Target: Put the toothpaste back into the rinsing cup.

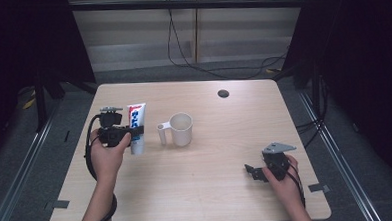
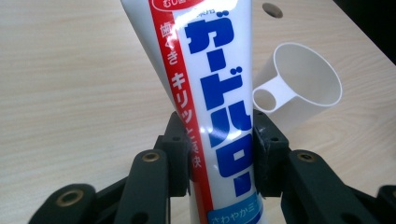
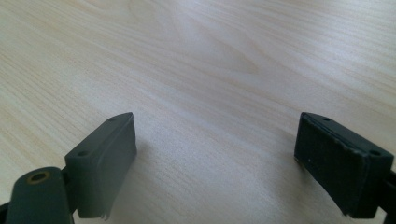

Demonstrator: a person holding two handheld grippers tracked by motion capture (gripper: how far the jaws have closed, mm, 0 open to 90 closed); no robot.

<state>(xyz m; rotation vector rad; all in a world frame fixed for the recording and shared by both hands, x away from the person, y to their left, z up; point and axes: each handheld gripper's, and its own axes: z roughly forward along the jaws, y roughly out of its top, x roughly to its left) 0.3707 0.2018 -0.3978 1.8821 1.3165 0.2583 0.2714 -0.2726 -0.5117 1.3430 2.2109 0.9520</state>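
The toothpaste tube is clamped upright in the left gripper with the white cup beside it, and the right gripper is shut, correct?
Not quite: the right gripper is open, jaws wide apart over bare table in the right gripper view. The rest holds.

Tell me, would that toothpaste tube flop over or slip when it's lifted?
The tube probably keeps its shape: it stands upright between the left gripper's fingers without sagging. Its glossy skin shows glare, so it may slip a little. Let go, it could tip easily, being tall on a narrow base beside the cup.
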